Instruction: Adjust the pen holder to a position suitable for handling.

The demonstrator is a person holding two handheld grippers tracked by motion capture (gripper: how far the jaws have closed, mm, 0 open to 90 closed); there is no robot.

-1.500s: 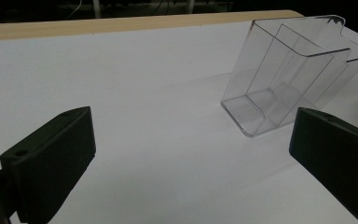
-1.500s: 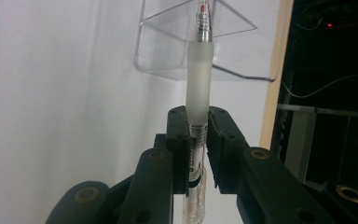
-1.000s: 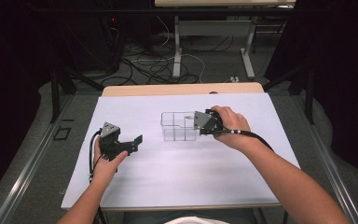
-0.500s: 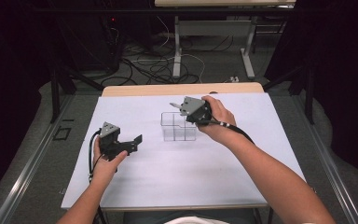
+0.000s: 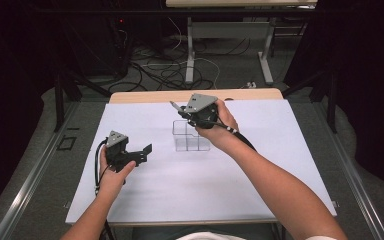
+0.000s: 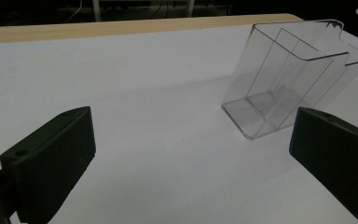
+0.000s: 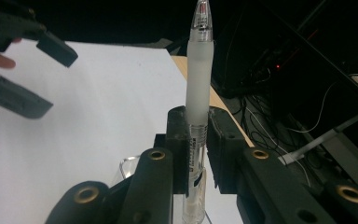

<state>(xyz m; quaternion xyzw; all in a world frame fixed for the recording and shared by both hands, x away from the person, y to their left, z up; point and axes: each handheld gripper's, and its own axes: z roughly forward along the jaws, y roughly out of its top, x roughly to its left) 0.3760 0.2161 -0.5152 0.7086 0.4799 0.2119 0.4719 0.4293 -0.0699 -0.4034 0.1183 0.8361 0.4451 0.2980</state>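
- Table: white sheet covers nearly the whole top; a bare wooden strip shows along the far edge. Dark room beyond, with cables on the floor.
- Clear plastic holder: stands near the middle of the table, toward the far side. Open top, with an inner divider making compartments. From the left tool view it looks empty, walls see-through.
- Right tool: held above the holder's far-left corner, clear of the table, tip pointing left and away. Jaws pressed together on a pen, which stands lengthwise between the pads with its capped tip well beyond them and its lower end below the grip.
- Left tool: rests low at the near left of the table, well apart from the holder. Jaws spread wide, nothing between them; the pads frame bare sheet.
- Pen in the high view: only a thin pale sliver ahead of the right tool.
- Risks, as I judge them: the holder is light and nothing steadies it, so a pen end catching the rim or divider could tip or slide it. The pen is slim and smooth, so it could pivot in the pads if it is nudged off-axis. A release too high could make it bounce out.
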